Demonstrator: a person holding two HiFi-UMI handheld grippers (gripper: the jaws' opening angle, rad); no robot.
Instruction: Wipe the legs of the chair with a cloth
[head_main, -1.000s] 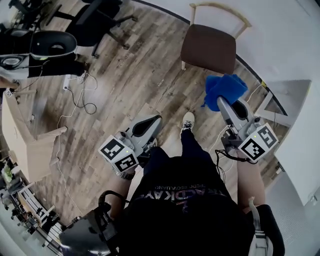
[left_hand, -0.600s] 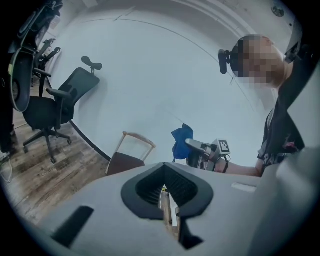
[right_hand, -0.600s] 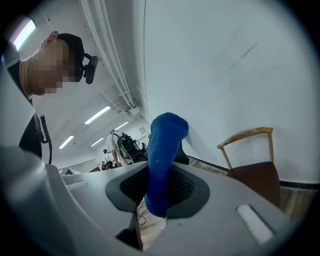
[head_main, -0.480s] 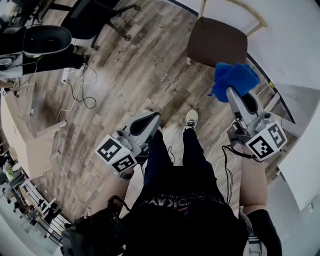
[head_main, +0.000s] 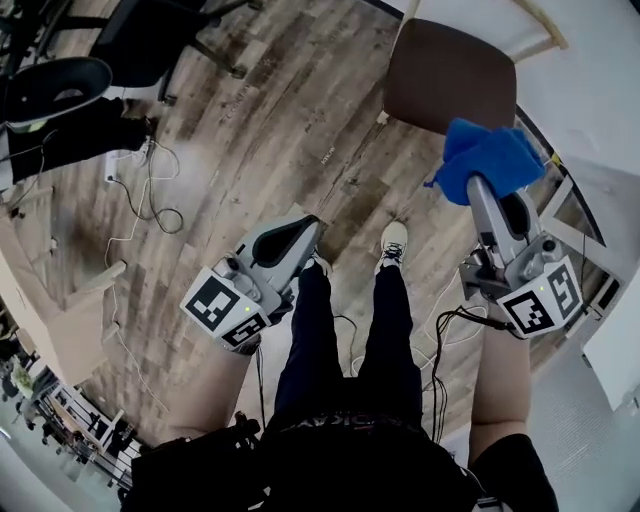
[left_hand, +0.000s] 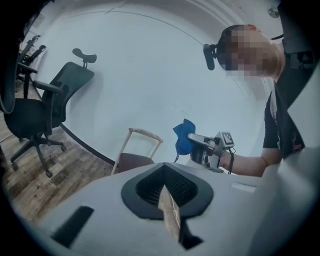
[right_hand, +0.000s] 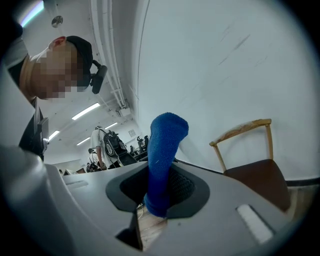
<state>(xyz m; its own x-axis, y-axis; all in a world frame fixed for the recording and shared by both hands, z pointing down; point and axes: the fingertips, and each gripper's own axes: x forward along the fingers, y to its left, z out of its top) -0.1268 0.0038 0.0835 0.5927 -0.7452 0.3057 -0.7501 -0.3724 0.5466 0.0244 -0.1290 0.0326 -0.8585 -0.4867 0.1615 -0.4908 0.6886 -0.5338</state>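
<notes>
A wooden chair with a dark brown seat (head_main: 450, 75) stands against the white wall at the top of the head view; its pale backrest (right_hand: 243, 130) and seat (left_hand: 134, 161) also show in both gripper views. My right gripper (head_main: 478, 183) is shut on a blue cloth (head_main: 490, 160), held up in the air just right of the chair's front. The cloth (right_hand: 164, 155) sticks up from between the jaws. My left gripper (head_main: 300, 232) is shut and holds nothing, low above the floor near the person's legs. The chair's legs are mostly hidden.
Wood-plank floor (head_main: 250, 140) all round. A black office chair (head_main: 150, 35) stands at the upper left, another dark seat (head_main: 50, 95) and loose cables (head_main: 135, 190) at the left. A light wooden table (head_main: 60, 310) sits at the left edge. The person's shoes (head_main: 392, 243) stand between the grippers.
The person has stepped toward the chair, which now lies closer and higher in view. Both grippers kept their hold and rose slightly with the walk.
</notes>
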